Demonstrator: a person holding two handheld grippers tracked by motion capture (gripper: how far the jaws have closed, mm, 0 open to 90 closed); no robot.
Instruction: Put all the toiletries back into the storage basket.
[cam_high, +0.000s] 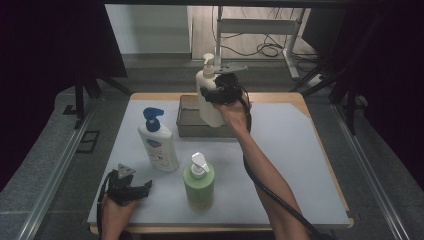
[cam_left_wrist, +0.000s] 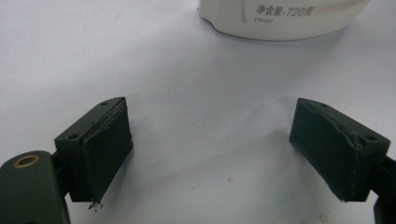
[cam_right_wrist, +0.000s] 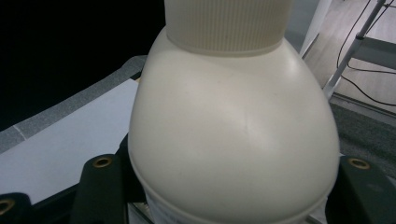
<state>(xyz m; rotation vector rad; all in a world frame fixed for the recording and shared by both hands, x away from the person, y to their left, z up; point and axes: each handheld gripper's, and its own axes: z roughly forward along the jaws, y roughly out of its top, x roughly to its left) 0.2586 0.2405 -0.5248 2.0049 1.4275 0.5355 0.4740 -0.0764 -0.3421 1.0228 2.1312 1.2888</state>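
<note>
A cream pump bottle is held over the grey tray at the back of the table, with my right gripper shut on its upper body. In the right gripper view the cream pump bottle's shoulder bulges between the jaws. A white bottle with a blue pump stands left of centre, and a green bottle with a white pump stands in front. My left gripper rests low at the front left, open and holding nothing. Its fingers stand wide apart over the mat, near the white bottle's base.
A pale mat covers the wooden table, with free room on its right half. Dark curtains flank both sides. A metal stand and cables lie on the floor behind the table.
</note>
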